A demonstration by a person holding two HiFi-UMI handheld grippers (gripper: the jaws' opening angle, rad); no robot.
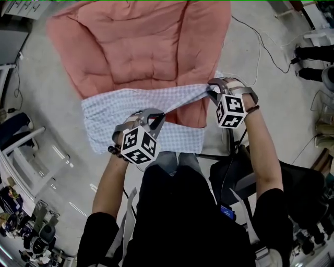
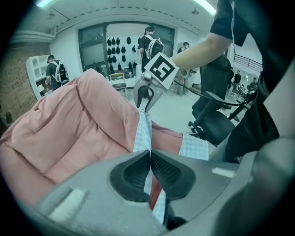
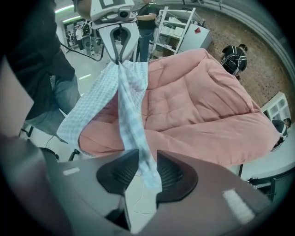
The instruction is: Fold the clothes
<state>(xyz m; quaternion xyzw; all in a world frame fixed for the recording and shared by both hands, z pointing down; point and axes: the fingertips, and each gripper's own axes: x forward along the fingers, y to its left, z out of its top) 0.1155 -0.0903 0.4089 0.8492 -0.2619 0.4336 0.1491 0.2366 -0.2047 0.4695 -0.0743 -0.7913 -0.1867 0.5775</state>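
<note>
I have the checked garment [image 1: 120,112] stretched across the near edge of the pink quilt [image 1: 141,41]. The left gripper [image 1: 156,120] has its fingers clenched on one edge, and the right gripper [image 1: 211,89] fingers grasp a bunched corner. I judge the fold is just starting; next I need even tension while laying it flat.

My head view bright, evenly lit, shadows soft. My two gripper views: heavy fisheye bend, dark vignetted corners, cool cast. Ceiling strip lights [image 2: 205,6] glare along top. Bottom foreground blurred.
</note>
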